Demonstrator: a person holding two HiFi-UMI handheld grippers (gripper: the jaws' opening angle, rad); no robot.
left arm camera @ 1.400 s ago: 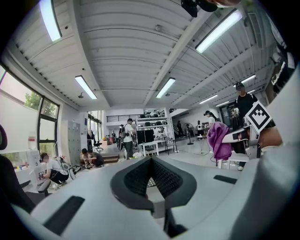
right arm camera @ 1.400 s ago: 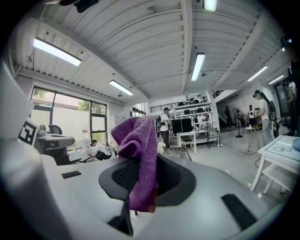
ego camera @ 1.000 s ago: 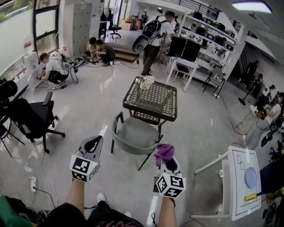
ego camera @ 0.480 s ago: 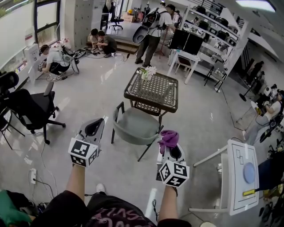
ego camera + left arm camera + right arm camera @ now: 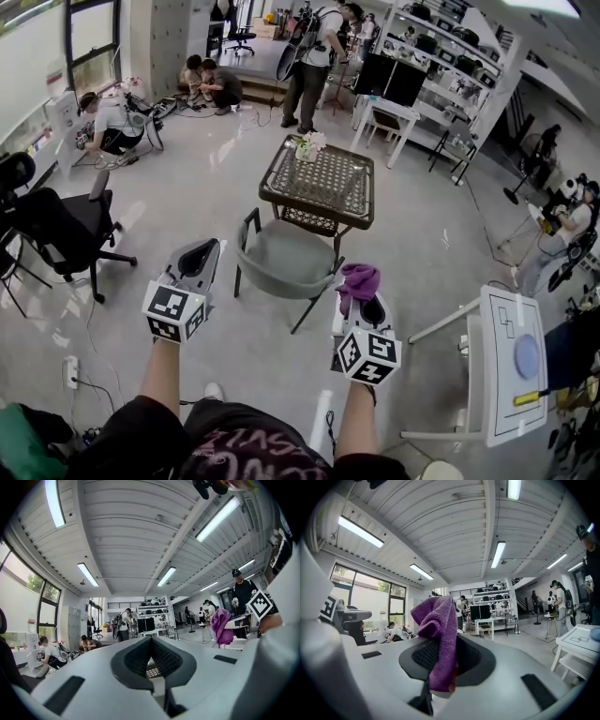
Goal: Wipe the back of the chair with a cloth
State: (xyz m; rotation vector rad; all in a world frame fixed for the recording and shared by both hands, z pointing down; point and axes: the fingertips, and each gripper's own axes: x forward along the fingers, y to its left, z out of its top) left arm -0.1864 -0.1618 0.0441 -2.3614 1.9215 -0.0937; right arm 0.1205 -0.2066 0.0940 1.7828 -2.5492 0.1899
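Observation:
A grey-green chair (image 5: 281, 265) with black legs stands on the floor ahead of me, its curved back rim turned toward me. My right gripper (image 5: 363, 302) is shut on a purple cloth (image 5: 359, 278), just right of the chair's back and apart from it. In the right gripper view the cloth (image 5: 438, 634) hangs over the closed jaws of the right gripper (image 5: 440, 665). My left gripper (image 5: 198, 255) is held left of the chair. In its own view the left gripper (image 5: 151, 643) is shut with nothing in it, and the cloth (image 5: 220, 626) shows at the right.
A wicker table (image 5: 321, 187) with flowers stands just beyond the chair. A black office chair (image 5: 66, 234) is at the left and a white side table (image 5: 511, 366) at the right. People (image 5: 108, 131) sit on the floor at the back left. A power strip (image 5: 69, 371) lies near my left.
Both grippers have risen a little in the head view and come nearer the chair. The purple cloth stays clamped in the right gripper. The chair has not moved.

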